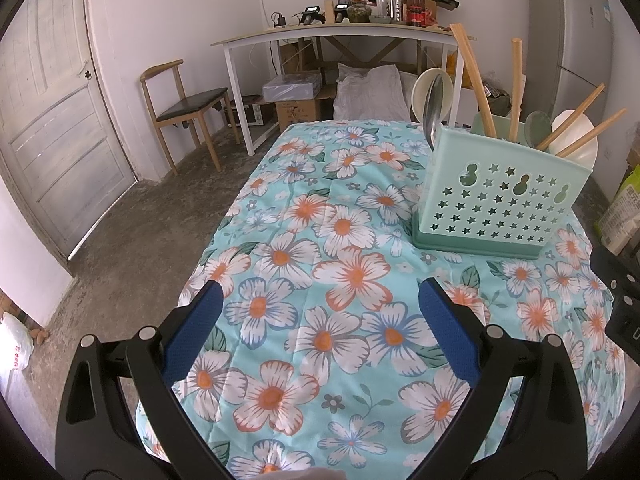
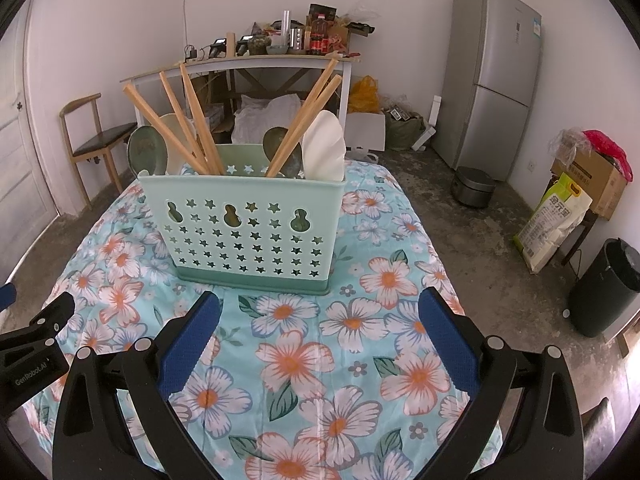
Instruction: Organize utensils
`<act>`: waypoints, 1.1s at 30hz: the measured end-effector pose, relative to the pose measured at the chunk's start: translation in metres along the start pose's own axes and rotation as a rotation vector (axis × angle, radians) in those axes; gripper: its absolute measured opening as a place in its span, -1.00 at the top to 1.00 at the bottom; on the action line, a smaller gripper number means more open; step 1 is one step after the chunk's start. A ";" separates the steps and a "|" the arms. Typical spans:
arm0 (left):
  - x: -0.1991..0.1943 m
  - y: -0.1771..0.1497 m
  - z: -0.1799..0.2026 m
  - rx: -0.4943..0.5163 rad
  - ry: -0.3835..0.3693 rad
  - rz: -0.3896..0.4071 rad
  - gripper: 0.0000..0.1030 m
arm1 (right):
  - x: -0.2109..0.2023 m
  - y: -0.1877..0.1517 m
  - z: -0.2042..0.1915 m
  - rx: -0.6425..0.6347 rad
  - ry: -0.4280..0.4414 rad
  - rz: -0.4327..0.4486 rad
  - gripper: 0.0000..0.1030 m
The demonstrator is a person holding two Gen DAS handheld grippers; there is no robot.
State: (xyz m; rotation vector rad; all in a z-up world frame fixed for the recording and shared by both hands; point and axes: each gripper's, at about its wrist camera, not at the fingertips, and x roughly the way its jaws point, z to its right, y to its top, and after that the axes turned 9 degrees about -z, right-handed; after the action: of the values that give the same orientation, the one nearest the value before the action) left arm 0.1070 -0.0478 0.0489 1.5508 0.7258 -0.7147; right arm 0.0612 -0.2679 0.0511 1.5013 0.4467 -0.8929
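Observation:
A mint-green utensil holder (image 2: 252,232) with star-shaped holes stands upright on the floral tablecloth (image 2: 296,364). Several wooden chopsticks (image 2: 200,120), green spoons (image 2: 144,150) and white spoons (image 2: 324,146) stick out of it. My right gripper (image 2: 320,336) hovers open just in front of the holder, nothing between its blue pads (image 2: 188,344). In the left wrist view the holder (image 1: 500,200) is ahead to the right, with a metal spoon (image 1: 434,108) at its left end. My left gripper (image 1: 320,328) is open and empty over the cloth; it also shows at the left edge of the right wrist view (image 2: 32,344).
Behind the table stand a wooden chair (image 1: 184,108), a white desk (image 1: 340,34) loaded with bottles and jars, and a grey fridge (image 2: 492,80). Boxes, a rice sack (image 2: 552,220) and a black bin (image 2: 608,288) sit on the concrete floor at right. A white door (image 1: 52,128) is at left.

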 end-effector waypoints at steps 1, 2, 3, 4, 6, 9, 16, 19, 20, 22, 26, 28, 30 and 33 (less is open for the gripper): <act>0.000 0.000 0.000 0.001 0.000 0.000 -0.84 | 0.000 0.000 0.000 0.000 0.000 0.000 -0.87; 0.000 0.001 -0.001 0.001 0.000 0.000 -0.84 | 0.000 0.000 0.000 0.001 0.000 0.000 -0.87; 0.000 0.001 -0.001 0.001 0.000 0.000 -0.84 | 0.000 0.000 0.000 0.001 0.001 0.000 -0.87; 0.000 0.000 0.000 0.002 0.000 -0.001 -0.84 | 0.000 0.000 0.000 0.001 0.001 0.000 -0.87; 0.000 0.000 -0.001 0.000 -0.001 -0.001 -0.84 | 0.000 0.000 -0.001 0.001 0.001 0.000 -0.87; 0.000 0.001 -0.001 0.001 0.000 -0.001 -0.84 | 0.000 0.000 0.000 0.001 0.001 0.000 -0.87; -0.001 0.000 0.000 0.000 0.000 0.000 -0.84 | 0.000 0.001 -0.001 0.002 0.002 -0.001 -0.87; -0.001 0.001 -0.001 0.000 0.000 0.000 -0.84 | 0.000 0.000 0.000 0.003 0.003 -0.002 -0.87; -0.001 0.001 -0.001 0.001 -0.001 -0.001 -0.84 | 0.000 0.000 0.000 0.003 0.003 -0.002 -0.87; -0.001 0.001 -0.001 0.001 0.000 -0.001 -0.84 | 0.000 0.000 -0.001 0.003 0.003 -0.001 -0.87; -0.001 0.000 -0.001 0.000 0.000 0.000 -0.84 | 0.000 0.000 0.001 0.003 0.003 -0.002 -0.87; -0.001 0.000 -0.001 -0.006 0.000 -0.004 -0.84 | -0.001 0.000 0.000 0.004 0.003 -0.001 -0.87; -0.001 0.000 -0.001 -0.006 0.000 -0.004 -0.84 | 0.000 0.000 0.000 0.003 0.003 -0.002 -0.87; -0.001 0.000 -0.001 -0.009 0.000 -0.004 -0.84 | -0.001 0.000 0.001 0.004 0.004 -0.002 -0.87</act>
State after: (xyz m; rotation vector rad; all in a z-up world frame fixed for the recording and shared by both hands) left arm 0.1068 -0.0468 0.0496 1.5415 0.7310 -0.7136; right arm 0.0608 -0.2686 0.0517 1.5062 0.4494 -0.8931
